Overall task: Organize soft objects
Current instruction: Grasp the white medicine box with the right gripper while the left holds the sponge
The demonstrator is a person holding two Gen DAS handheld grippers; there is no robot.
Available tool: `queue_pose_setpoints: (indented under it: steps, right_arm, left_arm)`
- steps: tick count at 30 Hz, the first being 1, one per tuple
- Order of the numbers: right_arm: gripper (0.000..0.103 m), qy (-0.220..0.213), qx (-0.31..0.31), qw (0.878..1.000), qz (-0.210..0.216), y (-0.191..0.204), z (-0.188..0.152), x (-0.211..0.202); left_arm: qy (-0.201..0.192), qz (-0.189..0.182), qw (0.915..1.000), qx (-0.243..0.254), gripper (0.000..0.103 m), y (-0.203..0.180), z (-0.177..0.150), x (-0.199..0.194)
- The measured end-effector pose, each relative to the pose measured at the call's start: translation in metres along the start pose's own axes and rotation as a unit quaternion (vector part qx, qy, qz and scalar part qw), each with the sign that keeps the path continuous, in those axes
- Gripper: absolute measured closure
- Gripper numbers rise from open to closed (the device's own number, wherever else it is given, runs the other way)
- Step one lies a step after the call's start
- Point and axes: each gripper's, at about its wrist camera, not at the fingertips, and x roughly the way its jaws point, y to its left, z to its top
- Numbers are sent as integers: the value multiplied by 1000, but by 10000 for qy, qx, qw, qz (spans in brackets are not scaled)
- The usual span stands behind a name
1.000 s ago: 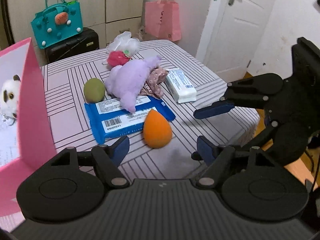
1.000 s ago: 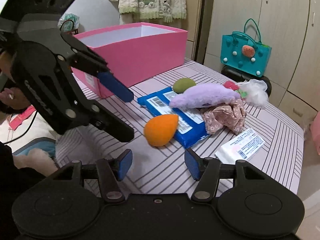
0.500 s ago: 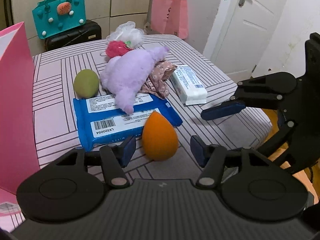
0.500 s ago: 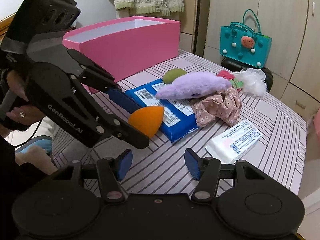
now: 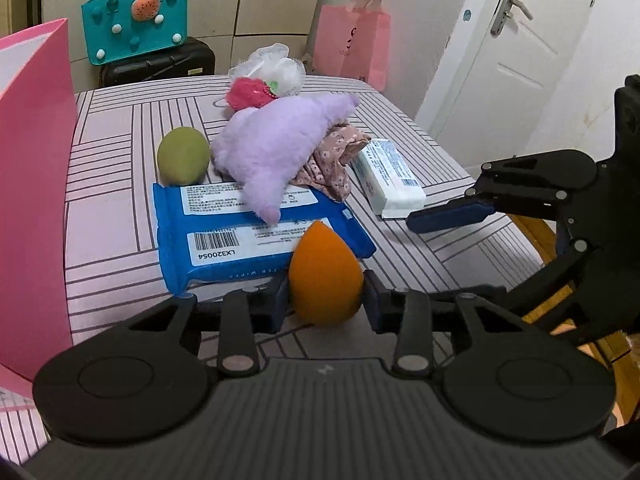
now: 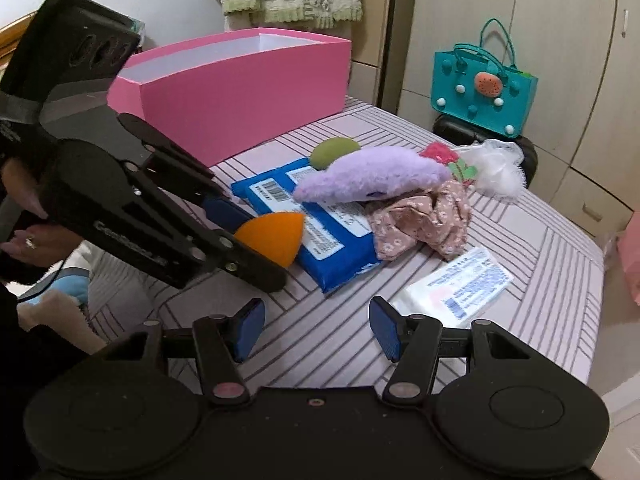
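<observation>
The left gripper (image 5: 325, 300) is closing its blue-padded jaws on an orange teardrop-shaped makeup sponge (image 5: 325, 276) — smooth, matte, pointed tip up — and both pads already press its rounded sides as it sits on the table just in front of a glossy blue wet-wipe pack (image 5: 256, 236). Across that pack sprawls a fuzzy lilac plush toy (image 5: 280, 140), with a crumpled floral cloth (image 5: 334, 160) under it, an olive-green egg-shaped sponge (image 5: 183, 156) beside it, and a pink-and-white mesh bath pouf (image 5: 268, 80) behind. A white soft pack of tissues (image 5: 387, 178) lies apart to the right. The right gripper (image 6: 316, 330) hovers half open over bare cloth, holding nothing. The striped pinkish tablecloth (image 5: 112, 168) also carries a rigid pink box (image 6: 240, 92) — its top is open. A teal tote bag (image 5: 136, 24) stands behind, on a black suitcase (image 5: 160, 64).
</observation>
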Motion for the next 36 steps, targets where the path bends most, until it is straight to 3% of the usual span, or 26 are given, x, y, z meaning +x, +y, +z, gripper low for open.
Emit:
queue_pose_setpoints:
  steps: [5,9,12,15,19,21,25,32,36]
  right_arm:
    - [39,-27,233,9984,-509,-11,0,-6]
    - [32,-126,598,9943,-874,-32,2,-11]
    - [30,-61,1063,9905,-869,-49,3,-2]
    - [18,-64,1481,9853,-845,-62,5,10]
    - [18,-80,1989,9774,-716,-76,6,28]
    - [21,-43,2138,9740,-750,-80,5,38]
    - [43,-47,1861,9765,-1085,-77,3,38]
    - [50,63,1909,9767,-981,-87,-9,25]
    - [52,132,1987,9751,-979,-85,-8,22]
  left_arm:
    - [-18,-32,10000,-39,66,3,0,-2]
    - [15,-36,10000,-89,66,5,0,1]
    - [21,-30,9999,-114,66,5,0,1]
    - [22,-30,9998,-185,66,5,0,1]
    - [21,-14,9997,-234,66,4,1,3]
    - [49,34,9997,-225,66,3,1,3]
    - [154,39,9994,-297,66,4,5,4]
    - [224,-199,9980,-557,65,14,9,7]
    - [224,-95,9987,-455,66,8,8,7]
